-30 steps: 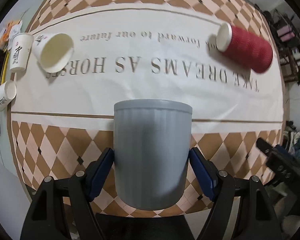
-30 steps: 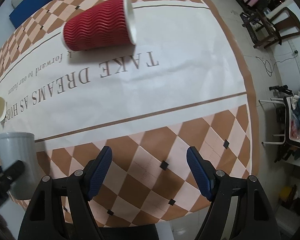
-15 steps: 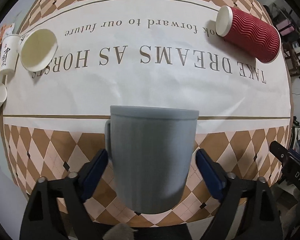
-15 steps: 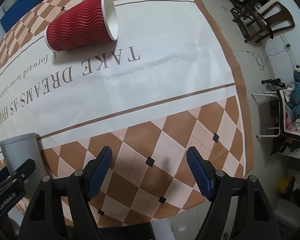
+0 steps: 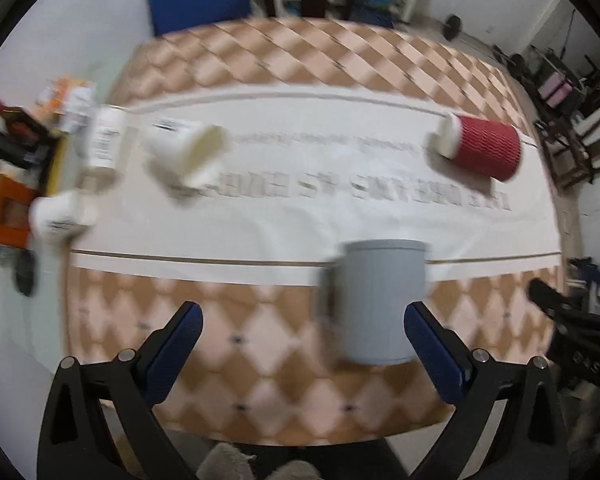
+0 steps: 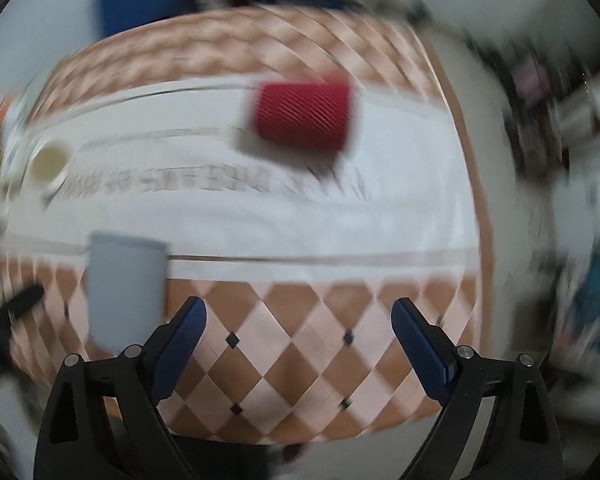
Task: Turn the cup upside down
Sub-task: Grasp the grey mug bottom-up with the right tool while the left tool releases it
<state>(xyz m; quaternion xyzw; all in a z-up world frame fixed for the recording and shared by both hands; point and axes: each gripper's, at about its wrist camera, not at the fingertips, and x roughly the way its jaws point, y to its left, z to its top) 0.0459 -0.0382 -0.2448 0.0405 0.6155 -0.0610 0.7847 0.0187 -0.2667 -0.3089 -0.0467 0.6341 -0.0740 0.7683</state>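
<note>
A grey ribbed mug (image 5: 380,300) stands on the checked tablecloth near the table's front edge, handle on its left side; whether its mouth faces up or down cannot be told. It also shows in the right wrist view (image 6: 126,284), at the left. My left gripper (image 5: 303,334) is open and empty; the mug stands free just inside its right finger. My right gripper (image 6: 298,328) is open and empty over the checks, right of the mug. Both views are motion-blurred.
A red ribbed paper cup (image 5: 480,148) lies on its side at the far right, also in the right wrist view (image 6: 304,120). A white paper cup (image 5: 188,152) lies tipped at the far left, with other white cups (image 5: 62,216) and clutter beside it. The table edge runs close in front.
My left gripper has opened and let go of the grey mug, then pulled back and to the left. My right gripper has swung so that more of the table shows.
</note>
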